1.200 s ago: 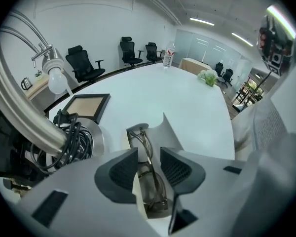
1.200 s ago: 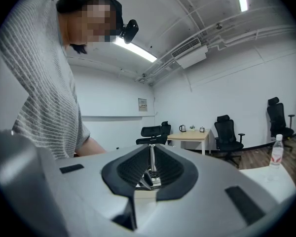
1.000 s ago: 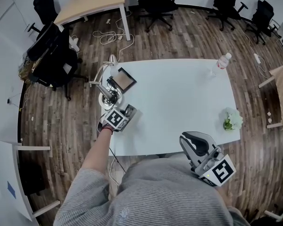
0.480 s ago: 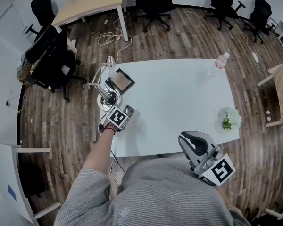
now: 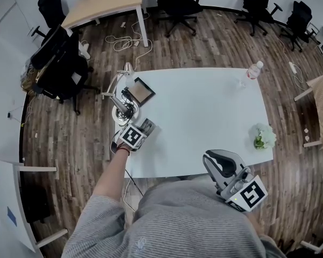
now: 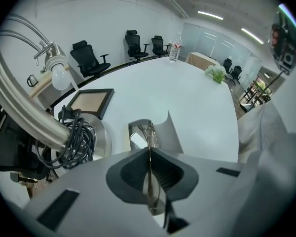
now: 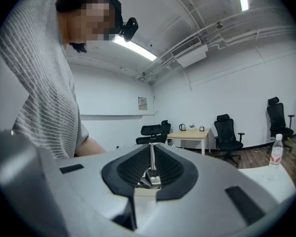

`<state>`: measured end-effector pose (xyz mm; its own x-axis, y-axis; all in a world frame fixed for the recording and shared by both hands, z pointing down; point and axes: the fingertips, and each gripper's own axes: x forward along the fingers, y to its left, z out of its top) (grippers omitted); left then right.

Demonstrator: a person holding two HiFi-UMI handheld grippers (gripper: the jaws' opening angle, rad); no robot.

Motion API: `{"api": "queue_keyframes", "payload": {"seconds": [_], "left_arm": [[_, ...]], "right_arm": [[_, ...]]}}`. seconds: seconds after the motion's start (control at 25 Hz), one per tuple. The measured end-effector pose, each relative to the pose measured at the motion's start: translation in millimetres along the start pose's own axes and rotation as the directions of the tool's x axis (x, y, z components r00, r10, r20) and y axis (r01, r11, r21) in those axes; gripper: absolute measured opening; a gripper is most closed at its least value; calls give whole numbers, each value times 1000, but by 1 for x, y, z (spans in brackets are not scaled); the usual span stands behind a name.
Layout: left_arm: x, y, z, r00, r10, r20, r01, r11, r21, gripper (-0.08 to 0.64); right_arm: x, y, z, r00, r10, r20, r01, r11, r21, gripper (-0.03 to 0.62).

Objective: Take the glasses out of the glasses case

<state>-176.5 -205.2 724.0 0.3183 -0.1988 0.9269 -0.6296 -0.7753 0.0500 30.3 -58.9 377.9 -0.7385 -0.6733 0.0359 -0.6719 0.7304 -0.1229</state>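
Left gripper (image 6: pixel 149 154): jaws closing on the thin wire glasses (image 6: pixel 149 132), which stand in what looks like the open grey glasses case (image 6: pixel 171 131) by the lamp base (image 6: pixel 96 139); right gripper (image 7: pixel 151 154) closed, idle; hazards: frame bends or slips, case lifts too.

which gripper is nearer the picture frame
left. the left gripper is just on the near side of the picture frame, jaws closing with the glasses between them. the right gripper is off the near edge of the table, far to the frame's right.
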Motion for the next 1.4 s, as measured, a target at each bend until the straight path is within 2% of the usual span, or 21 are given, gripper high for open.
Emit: {"api": "queue_keyframes", "payload": {"seconds": [0.32,0.44,0.6,0.84,1.04,1.28,1.4], "left_arm": [[-25,-13,13,994,2,105,-3,1000,8,25],[-38,-15,20,984,19,176,-25,999,28,25],[-64,-24,27,971,31,235,-36,999,19,25],[-98,-39,42,938,35,344,-42,999,13,25],[-127,-55,57,900,32,435,-44,999,16,25],[-152,-74,72,861,21,508,-43,999,31,25],[-161,-82,78,851,12,525,-38,999,39,25]], "right_arm": [[2,-2,0,1000,1,3,0,1000,-27,28],[3,-1,-1,1000,10,8,-9,999,-40,28],[5,3,-4,1000,27,-4,-27,999,-33,28],[11,7,-6,999,53,-3,-54,998,-31,28],[13,10,-7,998,60,-9,-61,998,-30,28],[15,10,-8,998,63,-17,-64,997,-37,28],[17,11,-6,998,66,-15,-67,997,-32,28]]}}
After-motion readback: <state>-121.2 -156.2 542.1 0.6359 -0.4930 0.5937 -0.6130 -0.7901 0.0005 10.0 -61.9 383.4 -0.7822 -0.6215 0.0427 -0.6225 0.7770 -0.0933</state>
